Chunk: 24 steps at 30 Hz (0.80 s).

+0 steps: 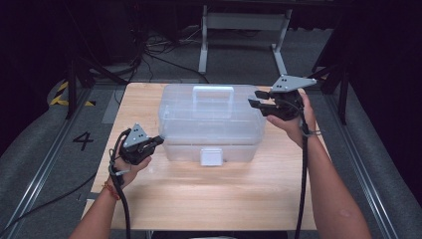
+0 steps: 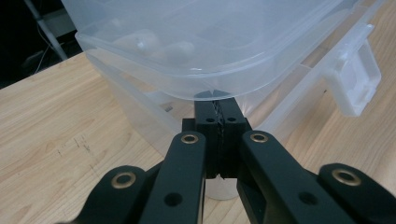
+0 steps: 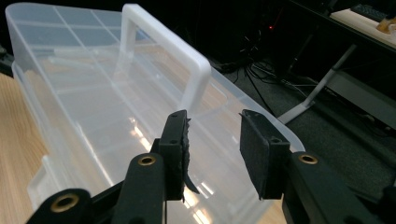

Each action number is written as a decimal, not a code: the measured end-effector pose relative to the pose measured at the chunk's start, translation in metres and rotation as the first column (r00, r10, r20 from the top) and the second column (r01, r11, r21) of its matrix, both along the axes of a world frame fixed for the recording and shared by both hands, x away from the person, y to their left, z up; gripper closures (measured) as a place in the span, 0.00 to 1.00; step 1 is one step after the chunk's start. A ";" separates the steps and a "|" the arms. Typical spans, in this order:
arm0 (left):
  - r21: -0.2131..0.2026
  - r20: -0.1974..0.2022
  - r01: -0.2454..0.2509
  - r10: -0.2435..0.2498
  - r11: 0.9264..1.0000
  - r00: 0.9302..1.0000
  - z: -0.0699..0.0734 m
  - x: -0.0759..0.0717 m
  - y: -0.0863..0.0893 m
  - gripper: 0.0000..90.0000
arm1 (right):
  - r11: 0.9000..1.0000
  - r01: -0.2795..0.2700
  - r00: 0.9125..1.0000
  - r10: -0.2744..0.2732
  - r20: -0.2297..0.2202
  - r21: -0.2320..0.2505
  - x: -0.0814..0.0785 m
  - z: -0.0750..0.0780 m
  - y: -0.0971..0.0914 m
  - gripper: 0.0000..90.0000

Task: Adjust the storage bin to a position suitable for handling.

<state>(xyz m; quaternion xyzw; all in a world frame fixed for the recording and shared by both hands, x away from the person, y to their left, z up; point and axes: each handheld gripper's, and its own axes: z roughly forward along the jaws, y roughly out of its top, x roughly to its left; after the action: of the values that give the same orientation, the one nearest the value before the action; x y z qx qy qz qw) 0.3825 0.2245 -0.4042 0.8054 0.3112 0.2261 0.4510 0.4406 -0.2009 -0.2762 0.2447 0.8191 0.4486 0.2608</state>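
A clear plastic storage box (image 1: 211, 119) stands on the far half of the wooden table (image 1: 214, 199), its lid down, a white handle (image 1: 213, 94) on top and a white latch (image 1: 211, 156) at the front. My left gripper (image 1: 160, 140) is shut with nothing between its pads. Its tips (image 2: 218, 95) touch the box's near left corner just under the lid rim (image 2: 187, 88). My right gripper (image 1: 255, 98) hovers at the box's right end, above the lid (image 3: 93, 93). Its jaws (image 3: 212, 126) are open and hold nothing, and the handle (image 3: 173, 51) lies ahead of them.
Bare tabletop stretches in front of the box. Behind the table stands a grey metal frame (image 1: 244, 30), with cables on the dark floor. A "4" mark (image 1: 83, 140) is on the floor to the left. Each gripper's cable trails back along its forearm.
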 end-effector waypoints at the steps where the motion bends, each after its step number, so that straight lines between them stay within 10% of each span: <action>1: 0.003 0.002 0.001 -0.001 1.000 1.000 0.000 0.000 0.000 1.00 | 1.000 -0.001 1.000 0.001 0.000 0.010 -0.002 -0.002 -0.004 0.68; 14: 0.010 -0.001 -0.001 0.001 1.000 1.000 0.000 0.000 -0.001 1.00 | 0.998 0.010 0.999 -0.012 0.034 0.059 -0.041 -0.023 -0.049 0.64; 24: 0.018 0.005 -0.003 0.003 1.000 1.000 0.001 0.001 -0.002 1.00 | 0.999 0.027 0.999 -0.026 -0.026 0.038 -0.048 -0.069 -0.064 0.61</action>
<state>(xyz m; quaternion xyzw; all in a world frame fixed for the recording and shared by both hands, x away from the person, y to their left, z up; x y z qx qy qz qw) 0.3831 0.2223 -0.4036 0.8084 0.3095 0.2316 0.4440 0.3927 -0.2645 -0.3448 0.2663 0.8103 0.4574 0.2515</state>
